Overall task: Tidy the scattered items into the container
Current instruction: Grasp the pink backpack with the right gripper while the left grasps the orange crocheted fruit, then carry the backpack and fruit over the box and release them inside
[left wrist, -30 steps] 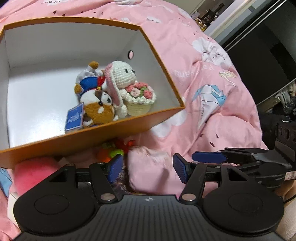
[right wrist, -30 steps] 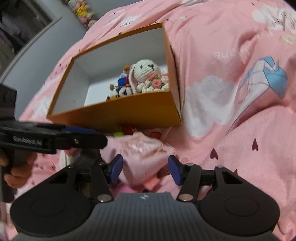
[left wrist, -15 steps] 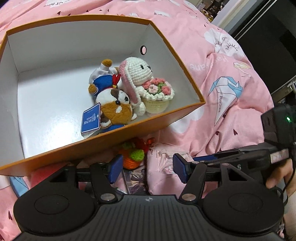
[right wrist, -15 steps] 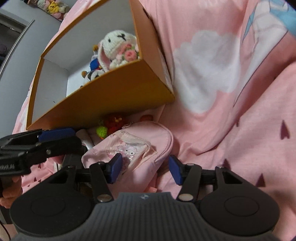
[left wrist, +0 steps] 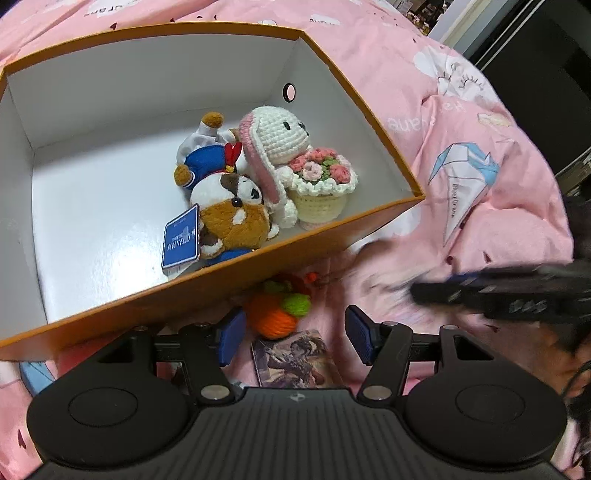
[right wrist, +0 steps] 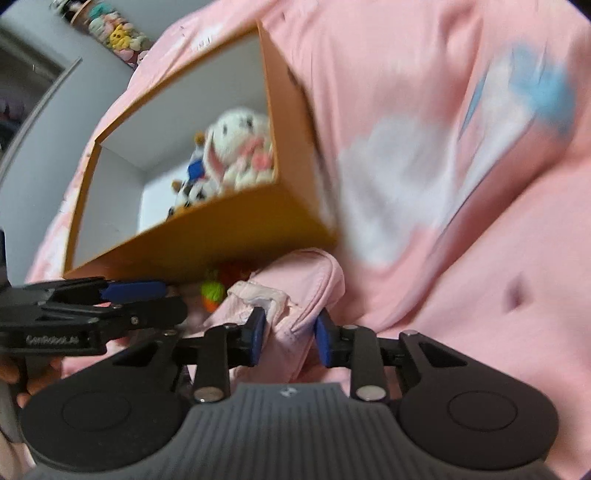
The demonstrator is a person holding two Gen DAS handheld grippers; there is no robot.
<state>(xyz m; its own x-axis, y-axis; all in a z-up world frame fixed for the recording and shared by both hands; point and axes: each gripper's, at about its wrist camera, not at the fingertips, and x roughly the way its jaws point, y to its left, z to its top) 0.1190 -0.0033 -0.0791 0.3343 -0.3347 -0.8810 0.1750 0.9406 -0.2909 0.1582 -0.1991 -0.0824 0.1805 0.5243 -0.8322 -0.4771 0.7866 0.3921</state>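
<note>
An orange box (left wrist: 295, 251) with a white inside lies on a pink quilt and holds a crochet rabbit with a flower basket (left wrist: 291, 155) and two plush toys (left wrist: 229, 218). My left gripper (left wrist: 291, 336) is open just in front of the box, over a crochet carrot (left wrist: 275, 315) and a picture card (left wrist: 299, 360). My right gripper (right wrist: 290, 334) is shut on a pink fabric pouch (right wrist: 288, 295) and holds it near the box's (right wrist: 207, 236) front corner. It appears blurred in the left wrist view (left wrist: 498, 291).
The pink patterned quilt (left wrist: 461, 166) covers the whole bed. Dark furniture (left wrist: 546, 74) stands beyond its right edge. A shelf of small toys (right wrist: 107, 33) is on the far wall. A pink plush shape (left wrist: 74, 354) lies below the box's left front.
My right gripper has closed on the pink pouch and lifted it off the quilt. My left gripper has moved closer over the carrot and card, still open.
</note>
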